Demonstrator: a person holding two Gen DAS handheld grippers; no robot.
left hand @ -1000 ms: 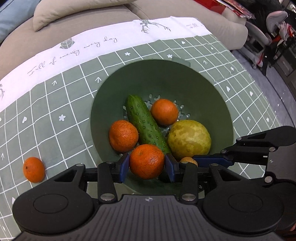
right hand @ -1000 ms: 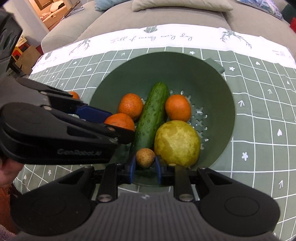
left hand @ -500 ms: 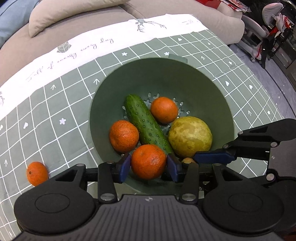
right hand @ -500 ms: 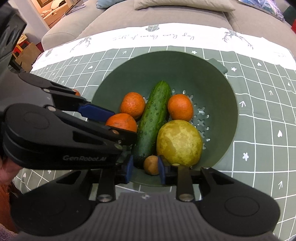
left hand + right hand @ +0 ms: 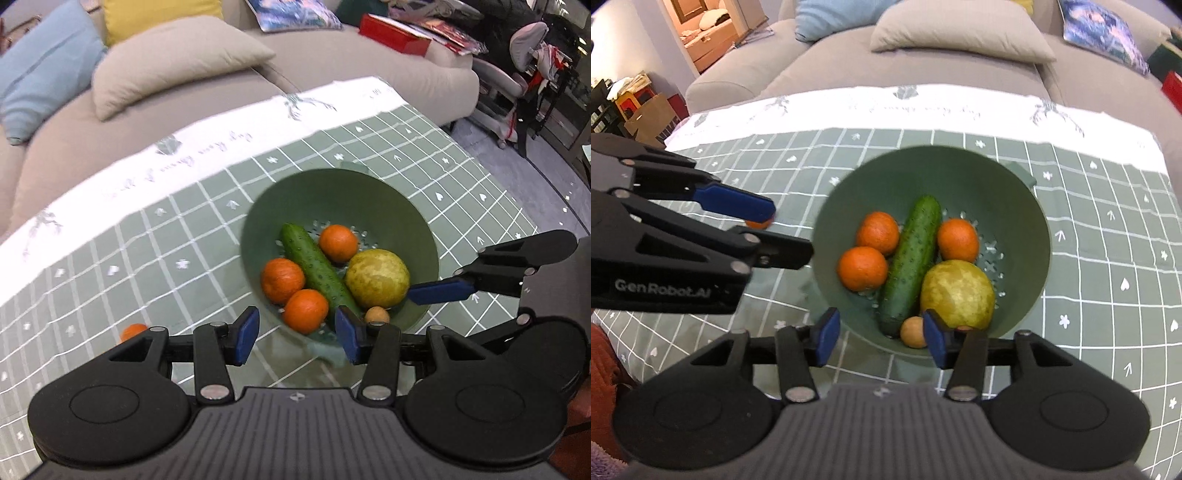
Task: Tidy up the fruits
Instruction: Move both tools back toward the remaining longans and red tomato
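A green colander bowl [image 5: 369, 199] [image 5: 997, 184] on the checked cloth holds three oranges [image 5: 306, 310] [image 5: 863, 268], a cucumber [image 5: 314, 266] [image 5: 912, 254], a yellow-green pear [image 5: 377, 278] [image 5: 956, 294] and a small brown fruit [image 5: 376, 316] [image 5: 913, 331]. My left gripper [image 5: 295, 335] is open and empty, above the bowl's near rim. My right gripper [image 5: 880, 339] is open and empty, above the near rim by the small brown fruit. One more orange [image 5: 133, 331] lies on the cloth to the left of the bowl, partly hidden.
The table wears a green checked cloth [image 5: 147, 258] with a white border. A grey sofa [image 5: 184, 74] with cushions stands behind it. A chair [image 5: 517, 74] and clutter are at the far right. In the right wrist view my left gripper [image 5: 701, 229] is at the left.
Both grippers have opened and pulled up and back. The orange has left the left gripper and the small brown fruit the right one. Both now lie in the bowl.
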